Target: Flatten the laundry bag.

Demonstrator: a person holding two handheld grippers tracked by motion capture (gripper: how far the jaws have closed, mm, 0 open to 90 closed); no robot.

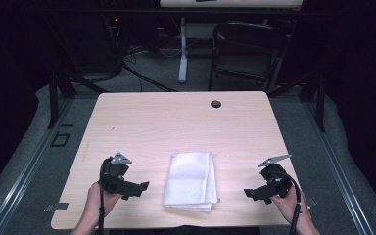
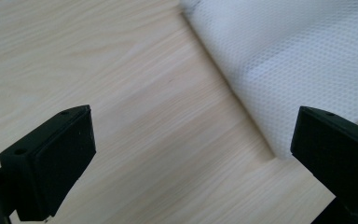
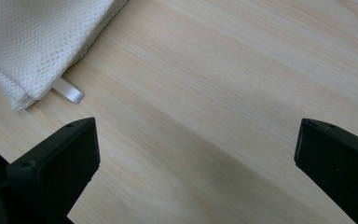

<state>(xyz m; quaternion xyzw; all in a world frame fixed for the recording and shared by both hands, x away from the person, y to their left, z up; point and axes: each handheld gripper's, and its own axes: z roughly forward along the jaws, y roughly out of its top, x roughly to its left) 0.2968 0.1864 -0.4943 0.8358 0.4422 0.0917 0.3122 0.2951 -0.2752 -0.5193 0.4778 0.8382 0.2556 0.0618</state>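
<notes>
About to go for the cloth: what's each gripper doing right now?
Left gripper: open, holding nothing, beside the folded white cloth.
Right gripper: open, holding nothing.

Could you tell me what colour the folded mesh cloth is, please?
White; the left gripper view shows the folded mesh cloth best.
</notes>
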